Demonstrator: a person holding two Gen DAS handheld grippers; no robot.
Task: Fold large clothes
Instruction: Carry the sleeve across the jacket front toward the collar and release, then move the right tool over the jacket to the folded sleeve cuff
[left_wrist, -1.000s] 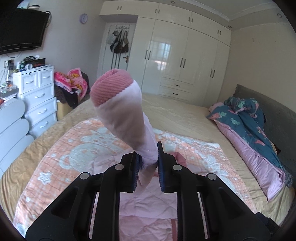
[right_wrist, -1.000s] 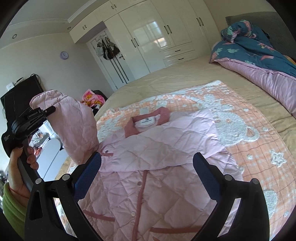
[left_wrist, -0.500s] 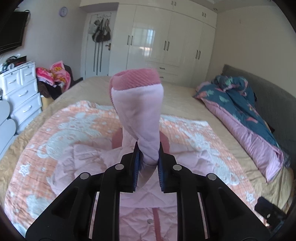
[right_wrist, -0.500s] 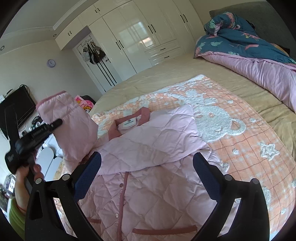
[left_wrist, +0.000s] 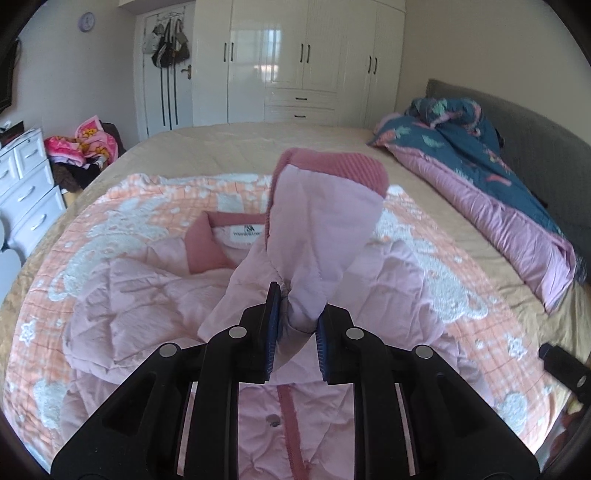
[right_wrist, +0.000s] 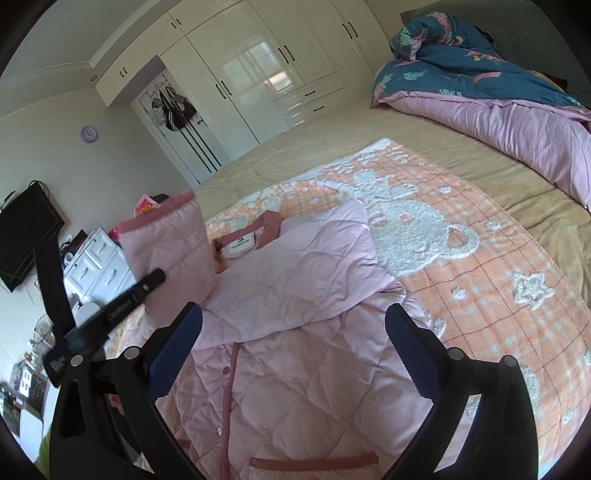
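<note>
Two sleeves to bring in: finds the pink quilted jacket (right_wrist: 295, 369) flat on the peach bear blanket (right_wrist: 498, 258), folded sleeve (right_wrist: 295, 266) already across the chest. Has swung the raised sleeve (left_wrist: 317, 229) from upright down toward the collar (left_wrist: 205, 243), nearly ready to lay. Pinches it below the ribbed cuff (left_wrist: 332, 166) with the left gripper (left_wrist: 295, 332), tilted forward; hovers the right gripper (right_wrist: 293, 314) spread wide over the front, touching nothing.

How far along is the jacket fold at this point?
Partly done. One sleeve already lies folded across the jacket chest. In hand: the left gripper is shut on the other sleeve, held up above the jacket. The right gripper hangs open, empty. Left: laying that sleeve down and folding the body.
</note>
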